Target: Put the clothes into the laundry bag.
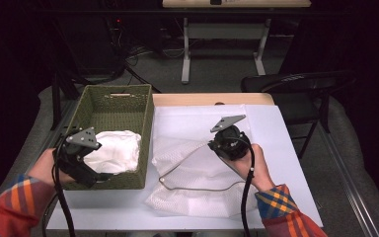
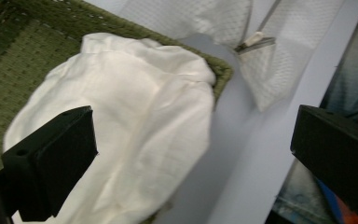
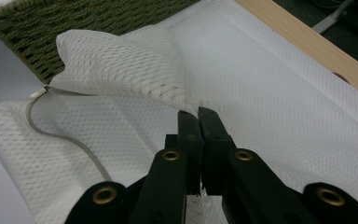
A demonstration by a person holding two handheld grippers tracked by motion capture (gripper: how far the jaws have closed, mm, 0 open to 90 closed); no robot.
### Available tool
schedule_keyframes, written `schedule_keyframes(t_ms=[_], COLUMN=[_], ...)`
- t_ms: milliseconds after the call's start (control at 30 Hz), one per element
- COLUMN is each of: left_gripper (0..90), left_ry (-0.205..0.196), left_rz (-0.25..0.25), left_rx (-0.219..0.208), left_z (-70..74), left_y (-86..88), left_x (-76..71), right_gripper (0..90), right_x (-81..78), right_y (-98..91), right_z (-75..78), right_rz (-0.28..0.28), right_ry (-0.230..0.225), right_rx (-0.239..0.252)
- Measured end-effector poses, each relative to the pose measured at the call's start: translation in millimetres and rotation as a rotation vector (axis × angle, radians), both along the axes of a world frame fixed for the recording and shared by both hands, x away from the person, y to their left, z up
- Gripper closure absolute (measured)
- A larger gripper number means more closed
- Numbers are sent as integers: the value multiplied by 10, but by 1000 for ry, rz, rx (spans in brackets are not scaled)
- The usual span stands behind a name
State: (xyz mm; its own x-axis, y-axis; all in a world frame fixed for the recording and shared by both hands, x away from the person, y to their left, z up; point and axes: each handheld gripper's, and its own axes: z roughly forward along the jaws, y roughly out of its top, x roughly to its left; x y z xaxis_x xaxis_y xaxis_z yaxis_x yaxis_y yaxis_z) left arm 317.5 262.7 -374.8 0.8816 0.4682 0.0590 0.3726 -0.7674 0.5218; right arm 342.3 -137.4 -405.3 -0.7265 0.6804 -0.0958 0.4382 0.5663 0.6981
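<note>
The mesh laundry bag [image 1: 197, 168] was white, with a fine net weave, and lay flat but rumpled on the white sheet [image 1: 271, 133] that covered the table [image 1: 207, 98], right of the basket and toward the near edge. Its upper layer was lifted and folded back along the opening. A grey zipper [image 1: 192, 187] ran in a loose curve across it, with a small white pull at the end nearest the basket. In the right gripper view the raised flap [image 3: 121, 65] stood up in a peak, just beside the basket's woven wall.

The right gripper [image 3: 198, 116] had its two black jaws pressed together, pinching a fold of the mesh where the flap met the flat part of the bag. In the high view it sat over the middle of the bag, with the hand behind it.

The green woven basket [image 1: 91, 106] stood at the left side of the table, and a crumpled white cloth [image 1: 113, 150] lay in its near right corner, one edge resting over the rim.

The left gripper [image 2: 191, 154] had its jaws spread wide apart and held nothing. It hung above the cloth and the near rim of the basket, clear of both.
</note>
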Motion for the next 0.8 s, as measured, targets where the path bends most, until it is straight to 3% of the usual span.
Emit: schedule_keyframes(t_ms=[67, 333, 367, 433, 600, 800], left_gripper=[0, 0, 0, 0, 0, 0], left_ry=[12, 23, 11, 25, 63, 119], left_rz=[-24, -30, -30, -21, -2, -23], left_rx=[-13, 103, 150, 186, 252, 348], left_z=[24, -3, -28, -86, -236, -487], left_y=[44, 133, 133, 156, 161, 113], left_x=[119, 535, 576, 687, 860, 986], right_gripper=[891, 891, 891, 891, 890, 890], right_x=[-1, 1, 2, 2, 3, 21], right_y=[-2, 22, 25, 35, 38, 17], right_z=[-2, -11, -13, -17, -24, -38], right_rz=[0, 5, 4, 7, 11, 5], right_ry=[-5, -2, -1, -2, -1, 17], right_rx=[3, 0, 1, -3, -4, 1])
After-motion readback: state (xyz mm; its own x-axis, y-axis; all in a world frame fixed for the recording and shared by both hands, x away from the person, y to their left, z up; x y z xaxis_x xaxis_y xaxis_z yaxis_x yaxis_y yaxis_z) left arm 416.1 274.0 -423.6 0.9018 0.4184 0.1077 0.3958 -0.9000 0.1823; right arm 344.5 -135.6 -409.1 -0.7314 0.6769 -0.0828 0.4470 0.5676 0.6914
